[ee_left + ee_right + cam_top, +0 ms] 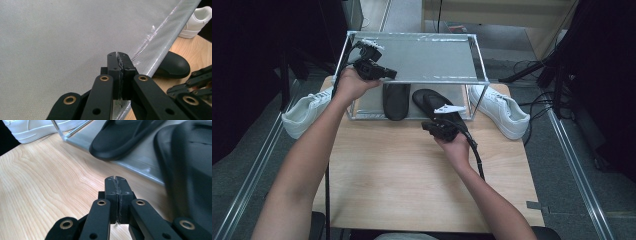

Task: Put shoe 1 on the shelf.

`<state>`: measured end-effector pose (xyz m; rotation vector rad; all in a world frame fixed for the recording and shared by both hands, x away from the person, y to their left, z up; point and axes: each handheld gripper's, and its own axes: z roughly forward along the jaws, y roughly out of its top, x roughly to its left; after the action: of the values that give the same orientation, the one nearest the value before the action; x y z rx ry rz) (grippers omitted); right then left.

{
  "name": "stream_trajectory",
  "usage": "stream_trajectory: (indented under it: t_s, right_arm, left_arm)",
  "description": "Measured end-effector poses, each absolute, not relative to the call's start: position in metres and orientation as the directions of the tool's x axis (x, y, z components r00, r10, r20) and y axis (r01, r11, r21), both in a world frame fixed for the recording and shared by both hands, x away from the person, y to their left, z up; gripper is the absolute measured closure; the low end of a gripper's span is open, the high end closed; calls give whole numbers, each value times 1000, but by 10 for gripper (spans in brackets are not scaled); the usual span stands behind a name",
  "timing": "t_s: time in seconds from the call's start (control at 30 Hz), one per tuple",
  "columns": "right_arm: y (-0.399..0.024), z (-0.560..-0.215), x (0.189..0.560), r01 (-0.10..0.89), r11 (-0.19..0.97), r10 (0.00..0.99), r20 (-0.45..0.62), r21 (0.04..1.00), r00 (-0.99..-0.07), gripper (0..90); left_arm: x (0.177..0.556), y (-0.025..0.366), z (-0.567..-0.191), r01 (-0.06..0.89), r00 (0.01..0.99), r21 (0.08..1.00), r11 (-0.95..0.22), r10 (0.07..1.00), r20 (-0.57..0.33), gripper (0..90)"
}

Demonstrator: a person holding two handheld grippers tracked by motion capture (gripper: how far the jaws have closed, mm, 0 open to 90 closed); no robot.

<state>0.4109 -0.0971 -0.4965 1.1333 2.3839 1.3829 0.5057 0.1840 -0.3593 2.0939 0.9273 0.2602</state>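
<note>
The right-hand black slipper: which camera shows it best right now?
The high view: the right-hand black slipper shows toe to strap on the rack's lower shelf. The right gripper view gives a blurred close-up. In the left gripper view I can't pick it out.

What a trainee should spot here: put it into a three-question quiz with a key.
1. True or false: the left gripper and the right gripper are both shut and hold nothing.
2. Where on the rack do the black slippers lie? A) top shelf B) lower shelf C) hung from its frame
3. How many white sneakers stand on the table?
Key: 1 true; 2 B; 3 two, one at each side of the rack.
</note>
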Motion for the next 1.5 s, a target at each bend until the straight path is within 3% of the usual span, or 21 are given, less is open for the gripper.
stream_trajectory:
  t_s: [0.83, 1.0, 1.5]
  right_arm:
    - [-220, -490, 372, 543, 235, 779, 178, 807, -601, 900]
    - [-232, -494, 374, 525, 238, 797, 145, 817, -586, 900]
    - [-236, -519, 390, 602, 254, 815, 169, 757, -555, 900]
  left_arm:
    - [506, 185, -360, 534, 702, 752, -387, 698, -139, 896]
    - [506, 186, -361, 534, 704, 755, -380, 695, -148, 896]
    - [506, 187, -362, 532, 702, 762, -370, 696, -153, 896]
